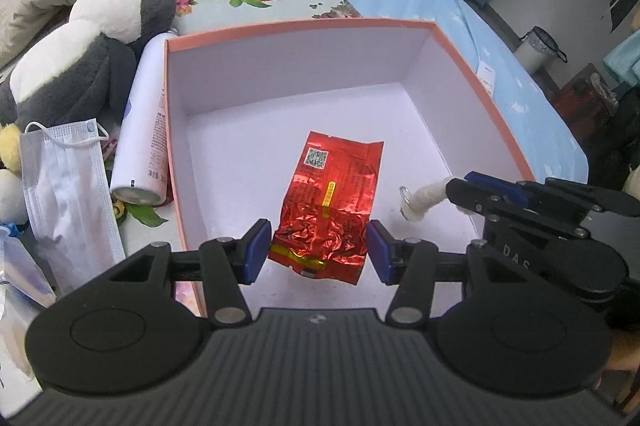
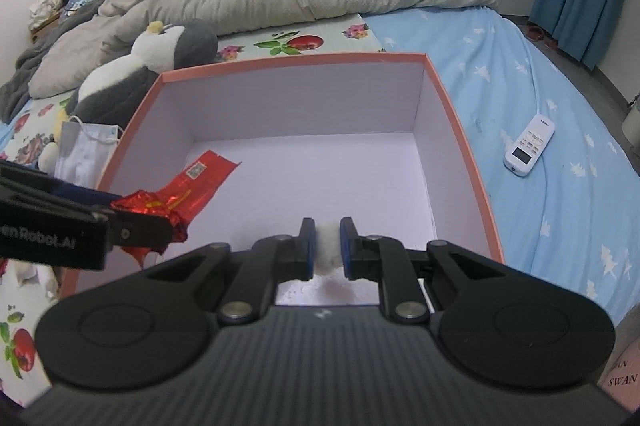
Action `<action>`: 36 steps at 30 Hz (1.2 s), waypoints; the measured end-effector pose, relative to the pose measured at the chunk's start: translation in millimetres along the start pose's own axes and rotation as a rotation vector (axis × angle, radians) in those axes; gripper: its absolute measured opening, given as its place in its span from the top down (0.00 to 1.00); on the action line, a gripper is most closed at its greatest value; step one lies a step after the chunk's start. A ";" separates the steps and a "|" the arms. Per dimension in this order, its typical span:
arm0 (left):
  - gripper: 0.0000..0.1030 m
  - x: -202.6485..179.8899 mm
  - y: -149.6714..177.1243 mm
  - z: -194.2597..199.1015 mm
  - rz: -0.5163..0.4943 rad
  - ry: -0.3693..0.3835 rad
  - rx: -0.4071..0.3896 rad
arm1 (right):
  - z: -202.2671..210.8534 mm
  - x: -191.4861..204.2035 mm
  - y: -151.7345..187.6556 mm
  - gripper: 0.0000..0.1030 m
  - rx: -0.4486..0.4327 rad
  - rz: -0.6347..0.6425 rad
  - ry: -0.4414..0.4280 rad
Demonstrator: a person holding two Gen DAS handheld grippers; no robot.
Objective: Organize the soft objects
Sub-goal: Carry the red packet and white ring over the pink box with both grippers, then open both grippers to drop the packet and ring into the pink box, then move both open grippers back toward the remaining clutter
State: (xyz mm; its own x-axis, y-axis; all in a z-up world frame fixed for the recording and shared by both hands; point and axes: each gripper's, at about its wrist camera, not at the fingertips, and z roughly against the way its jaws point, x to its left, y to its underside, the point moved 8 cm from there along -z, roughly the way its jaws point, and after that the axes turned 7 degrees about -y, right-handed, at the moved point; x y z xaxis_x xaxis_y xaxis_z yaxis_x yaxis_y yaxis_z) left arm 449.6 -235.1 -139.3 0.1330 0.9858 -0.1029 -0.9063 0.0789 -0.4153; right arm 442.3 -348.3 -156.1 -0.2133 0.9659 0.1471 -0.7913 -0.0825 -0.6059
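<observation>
The left gripper (image 1: pixel 318 250) is gripping a red foil packet (image 1: pixel 330 201) over the pink box (image 1: pixel 300 25); the right gripper (image 2: pixel 326 250) is squeezing a white plush keychain (image 1: pixel 424 199) inside it. Both are probably placing; next, opening the jaws.

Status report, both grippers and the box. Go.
Left gripper shut on red foil packet over box. Right gripper shut on white plush piece. Nothing blocking.
</observation>
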 end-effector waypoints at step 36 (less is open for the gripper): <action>0.35 47.0 97.3 202.9 0.001 -0.004 -0.418 | 158.9 112.4 17.8 0.69 -0.302 0.107 -0.074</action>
State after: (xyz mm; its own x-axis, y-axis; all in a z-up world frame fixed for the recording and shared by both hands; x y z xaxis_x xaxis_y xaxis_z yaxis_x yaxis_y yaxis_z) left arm 286.2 -150.9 -1.1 0.1299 0.9864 -0.1003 -0.6655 0.0117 -0.7463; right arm 313.2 -280.2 -26.1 -0.3362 0.9342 0.1195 -0.5589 -0.0958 -0.8237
